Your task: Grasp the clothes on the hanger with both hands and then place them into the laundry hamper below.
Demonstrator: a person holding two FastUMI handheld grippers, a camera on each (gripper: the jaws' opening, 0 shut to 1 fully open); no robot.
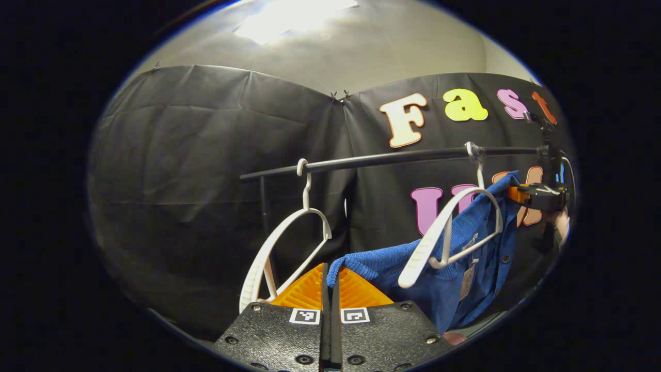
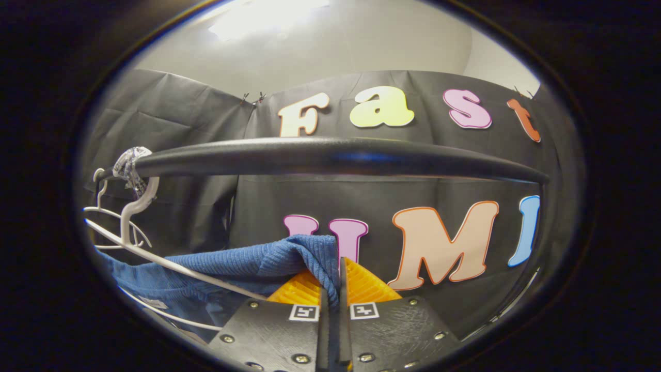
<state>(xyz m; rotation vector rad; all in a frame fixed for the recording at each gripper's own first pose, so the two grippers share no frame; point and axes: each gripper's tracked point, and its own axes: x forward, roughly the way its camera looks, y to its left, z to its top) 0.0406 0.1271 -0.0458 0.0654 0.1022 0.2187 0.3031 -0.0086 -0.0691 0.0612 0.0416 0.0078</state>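
- The blue knit garment hangs under the black rail, draped on a white hanger that hooks over the rail.
- The left gripper has its fingers closed together with a fold of the blue knit pinched between them, below the rail and toward its free end.
- The right gripper is likewise clamped on a bunched corner of the garment, just under the rail, which runs close overhead.
- A second, bare white hanger hangs from the rail beside the left gripper, well apart from the dressed one.
- Risk, as I judge it: the cloth is draped over the hanger's arms, so a straight pull down could drag the hanger off the rail or snag the knit.
- The right-hand pinch looks to hold only a small edge of cloth; a tug might slip it free.
- The hamper isn't in sight, so I can't judge the drop.
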